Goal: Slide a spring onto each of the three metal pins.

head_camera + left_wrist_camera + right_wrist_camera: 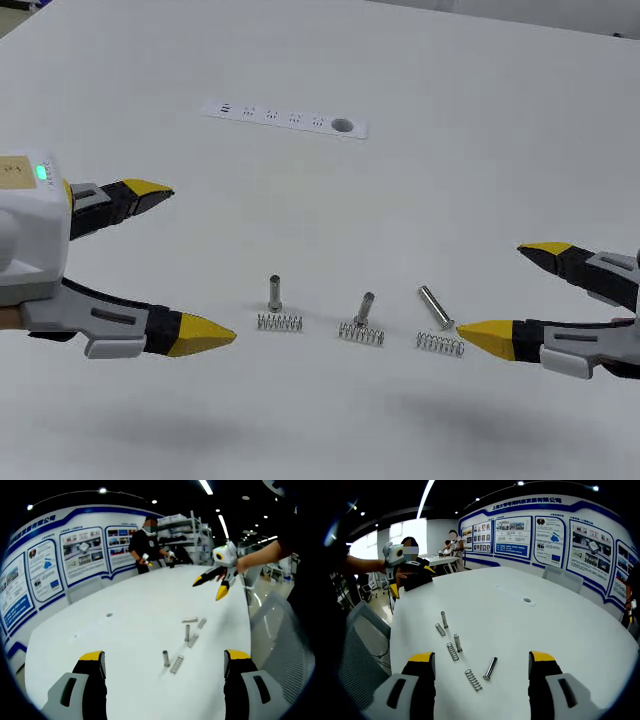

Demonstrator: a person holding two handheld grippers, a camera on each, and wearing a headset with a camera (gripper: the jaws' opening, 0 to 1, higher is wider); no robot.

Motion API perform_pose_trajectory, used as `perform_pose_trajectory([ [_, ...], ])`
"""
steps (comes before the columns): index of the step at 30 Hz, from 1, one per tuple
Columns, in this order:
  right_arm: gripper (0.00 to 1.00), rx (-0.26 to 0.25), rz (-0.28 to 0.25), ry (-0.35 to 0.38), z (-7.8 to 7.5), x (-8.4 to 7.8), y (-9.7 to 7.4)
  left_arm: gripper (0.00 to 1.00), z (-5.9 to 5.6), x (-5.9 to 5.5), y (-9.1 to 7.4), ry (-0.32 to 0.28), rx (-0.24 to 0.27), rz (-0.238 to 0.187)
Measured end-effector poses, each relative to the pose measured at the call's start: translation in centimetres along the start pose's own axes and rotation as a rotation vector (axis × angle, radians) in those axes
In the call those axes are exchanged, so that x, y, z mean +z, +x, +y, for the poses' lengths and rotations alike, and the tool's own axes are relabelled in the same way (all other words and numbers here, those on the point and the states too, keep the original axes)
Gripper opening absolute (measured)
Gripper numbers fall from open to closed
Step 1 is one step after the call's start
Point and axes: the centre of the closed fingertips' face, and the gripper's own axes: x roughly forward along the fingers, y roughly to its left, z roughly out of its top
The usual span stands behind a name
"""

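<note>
Springs (360, 334), pins (365, 306) on table (450, 200), toward edge

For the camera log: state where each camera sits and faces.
Head view: worn on the head, looking down at pins and springs; left gripper, right gripper at the sides.
Left gripper view: rides that gripper, faces along the pins; own fingers below.
Right gripper view: same, from the opposite end; own fingers below.
Shared: each gripper view shows the other gripper beyond the pins.

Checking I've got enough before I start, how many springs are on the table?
3, in a row: left spring beside the upright left pin, middle spring beside the middle pin, right spring beside the lying right pin. None seems hidden.
</note>
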Motion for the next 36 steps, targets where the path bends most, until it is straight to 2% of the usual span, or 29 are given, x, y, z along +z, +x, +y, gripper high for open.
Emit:
perform_pose_trajectory([
  [5,0.72,-0.003,0.03,0.025,-0.5,-0.6,0.8,1.0,-0.1,-0.1,0.2,-0.016,0.002,-0.009],
  [11,0.67,-0.007,0.058,0.013,-0.9,-1.0,2.1,1.0,-0.3,-0.6,0.5,-0.025,-0.012,0.0],
  [13,0.64,-0.009,0.071,0.017,-1.1,-1.2,2.5,1.0,-0.4,-0.5,0.6,-0.035,-0.013,-0.011],
  [15,0.61,-0.01,0.068,0.036,-1.2,-1.1,2.8,1.0,-0.3,-0.4,0.6,-0.043,-0.013,-0.023],
  [19,0.57,-0.022,0.067,0.048,-1.6,-1.2,3.5,1.0,-0.1,-0.5,0.6,-0.046,-0.007,-0.021],
  [22,0.54,-0.027,0.083,0.056,-1.9,-1.7,4.1,1.0,0.1,-0.5,0.5,-0.047,0.001,-0.028],
  [24,0.5,-0.028,0.106,0.057,-2.0,-2.3,4.6,1.0,0.3,-0.5,0.4,-0.035,0.017,-0.027],
  [31,0.38,-0.013,0.192,0.092,-2.1,-4.5,6.8,1.0,0.1,-0.9,0.6,-0.045,0.015,-0.015],
  [36,0.31,-0.028,0.238,0.13,-2.5,-5.7,8.1,1.0,-0.1,-1.0,0.6,-0.055,0.015,-0.012],
])
